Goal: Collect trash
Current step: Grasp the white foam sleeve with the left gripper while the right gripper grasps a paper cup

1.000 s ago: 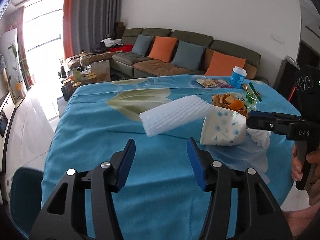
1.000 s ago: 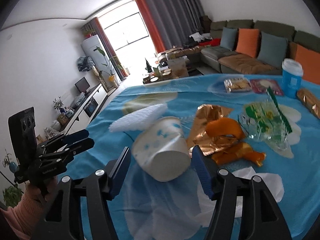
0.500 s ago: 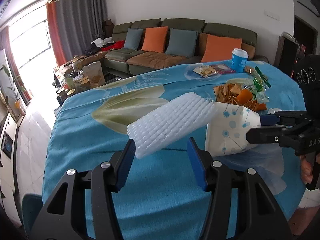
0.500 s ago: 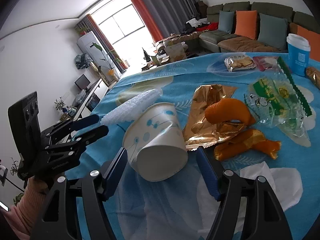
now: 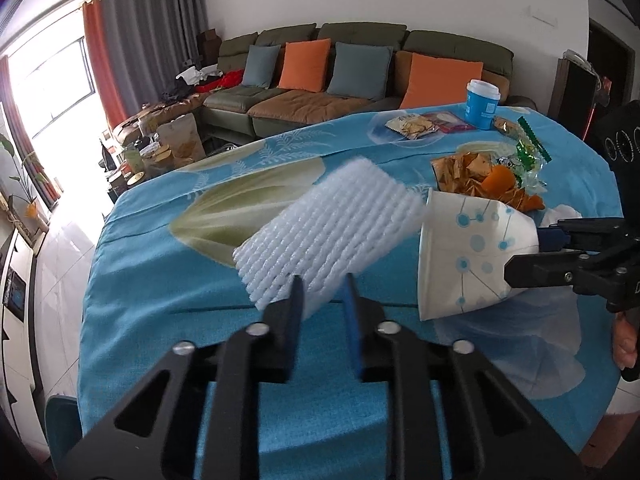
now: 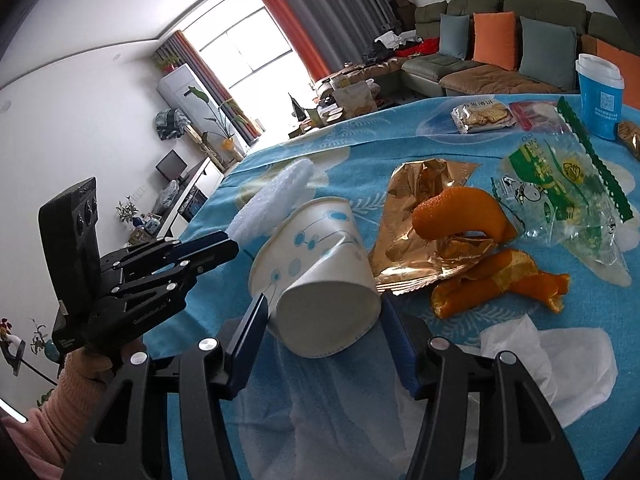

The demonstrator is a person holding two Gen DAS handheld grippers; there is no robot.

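Observation:
A white foam net sleeve (image 5: 336, 232) lies on the blue tablecloth (image 5: 160, 264). My left gripper (image 5: 322, 300) is shut on its near end. It also shows in the right wrist view (image 6: 272, 200). A white paper cup with blue dots (image 6: 320, 276) lies on its side, base toward me. My right gripper (image 6: 324, 320) has closed on its base, jaws touching both sides. The cup also shows in the left wrist view (image 5: 472, 256), with the right gripper (image 5: 532, 256) at its base. Orange peel (image 6: 492, 256), a gold wrapper (image 6: 420, 216), a green clear wrapper (image 6: 568, 208) and white tissue (image 6: 552, 364) lie nearby.
A blue lidded cup (image 6: 600, 96), a biscuit pack (image 6: 480, 118) and a red packet (image 6: 536, 114) stand at the table's far side. A clear plastic sheet (image 6: 332, 400) lies under the cup. A sofa with cushions (image 5: 360, 76) stands behind the table.
My left gripper moved forward and closed on the foam sleeve. My right gripper advanced around the cup's base and narrowed onto it.

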